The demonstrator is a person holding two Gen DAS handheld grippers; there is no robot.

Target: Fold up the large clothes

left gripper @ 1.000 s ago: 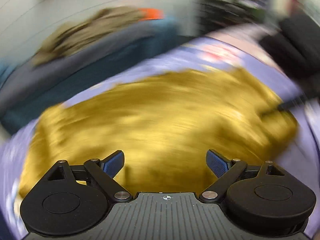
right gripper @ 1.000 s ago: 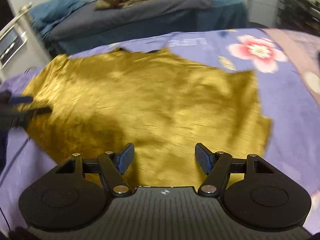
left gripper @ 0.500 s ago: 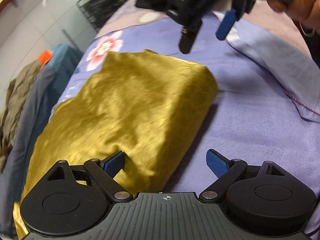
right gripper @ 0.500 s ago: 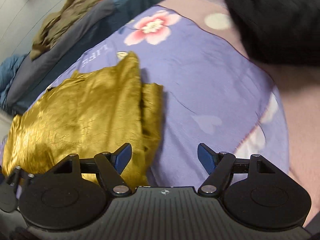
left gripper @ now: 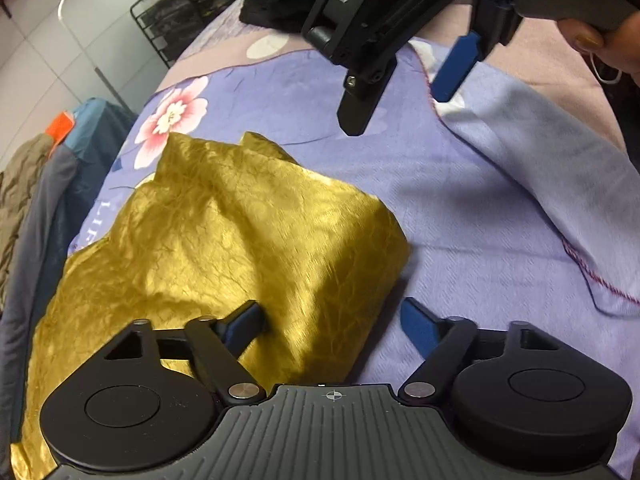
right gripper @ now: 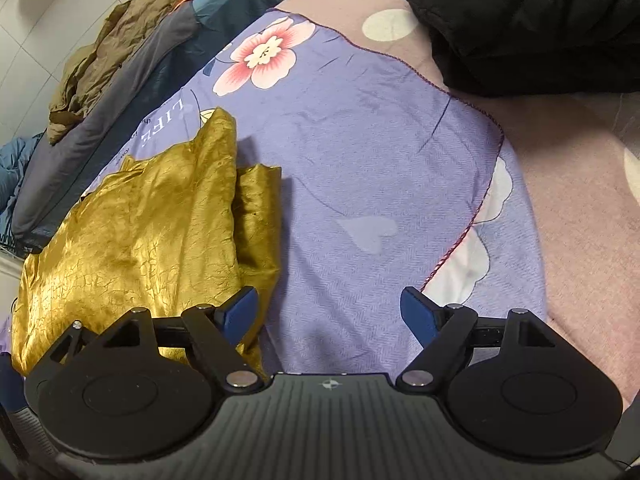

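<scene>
A shiny golden garment [left gripper: 224, 240] lies folded over on a purple flowered sheet [left gripper: 460, 216]. It also shows in the right wrist view [right gripper: 144, 232], with a doubled edge on its right side. My left gripper [left gripper: 332, 326] is open and empty, just over the garment's near right corner. My right gripper [right gripper: 330, 312] is open and empty, over the sheet at the garment's near edge. It shows from outside in the left wrist view [left gripper: 408, 92], raised above the sheet beyond the garment.
A black garment [right gripper: 520, 24] lies on the pink bedspread [right gripper: 580, 200] at the far right. A second bed [right gripper: 120, 80] with an olive garment [right gripper: 108, 60] stands to the left. A wire rack [left gripper: 172, 20] stands against the wall.
The golden garment, spread wide a second ago, now lies folded over. Both grippers have swung to its right side and stay open.
</scene>
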